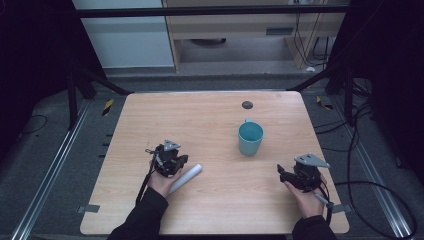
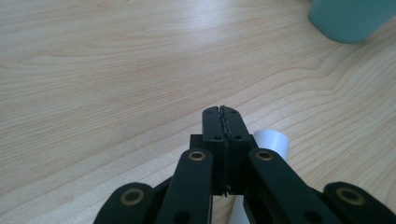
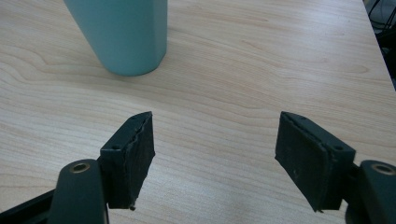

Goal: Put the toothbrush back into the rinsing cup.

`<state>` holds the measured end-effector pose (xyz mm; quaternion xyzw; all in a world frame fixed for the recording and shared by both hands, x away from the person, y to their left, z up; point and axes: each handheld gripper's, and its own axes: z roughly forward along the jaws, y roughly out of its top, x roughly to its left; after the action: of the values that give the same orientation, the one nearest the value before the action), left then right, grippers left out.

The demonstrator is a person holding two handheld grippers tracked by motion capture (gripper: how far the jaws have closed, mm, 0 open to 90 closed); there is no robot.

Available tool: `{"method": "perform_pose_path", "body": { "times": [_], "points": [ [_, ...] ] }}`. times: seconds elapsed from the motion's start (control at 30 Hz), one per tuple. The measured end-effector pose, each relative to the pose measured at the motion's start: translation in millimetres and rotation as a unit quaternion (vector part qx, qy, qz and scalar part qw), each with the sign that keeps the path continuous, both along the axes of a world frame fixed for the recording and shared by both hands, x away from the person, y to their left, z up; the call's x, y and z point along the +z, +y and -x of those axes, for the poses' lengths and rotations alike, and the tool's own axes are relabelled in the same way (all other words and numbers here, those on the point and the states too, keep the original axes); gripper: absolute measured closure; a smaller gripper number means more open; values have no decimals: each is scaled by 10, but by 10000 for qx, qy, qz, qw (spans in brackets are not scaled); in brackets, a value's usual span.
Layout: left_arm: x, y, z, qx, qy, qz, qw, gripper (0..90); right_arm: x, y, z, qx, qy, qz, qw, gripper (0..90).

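Left gripper (image 2: 222, 112) is sitting just over the white tube (image 1: 186, 177), jaws pinched fully together, gripping nothing. Tube is lying flat on the table (image 1: 210, 215), well left and near-side of the teal mug (image 1: 250, 138). Right gripper (image 3: 215, 154) is idling right of the mug, jaws wide, empty. Judging pickup not started; jaws need reopening first.

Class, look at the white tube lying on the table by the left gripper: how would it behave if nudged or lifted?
The white tube lies on its side and looks round, so it would probably roll. Its open end suggests it is hollow, likely light, perhaps crushable.
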<state>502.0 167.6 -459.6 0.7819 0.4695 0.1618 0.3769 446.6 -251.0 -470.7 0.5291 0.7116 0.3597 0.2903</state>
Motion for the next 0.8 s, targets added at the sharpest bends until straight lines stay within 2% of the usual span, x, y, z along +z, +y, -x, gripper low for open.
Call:
{"method": "perform_pose_path", "body": {
  "times": [0.23,0.43,0.57,0.63,0.8],
  "points": [
    [176,84,139,-178,-190,263,9993,900,1,4,3,0,1,-2,10000,281],
    [248,83,192,-249,-209,331,9989,899,1,5,3,-6,6,-5,10000,282],
    [359,14,191,-296,-283,354,9985,900,0,11,3,1,13,0,10000,283],
    [451,-84,163,-342,-384,377,9980,899,0,11,2,1,9,3,10000,283],
    [490,-217,113,-311,-451,403,9977,900,1,-1,2,-3,-5,16,10000,284]
  ]
}}
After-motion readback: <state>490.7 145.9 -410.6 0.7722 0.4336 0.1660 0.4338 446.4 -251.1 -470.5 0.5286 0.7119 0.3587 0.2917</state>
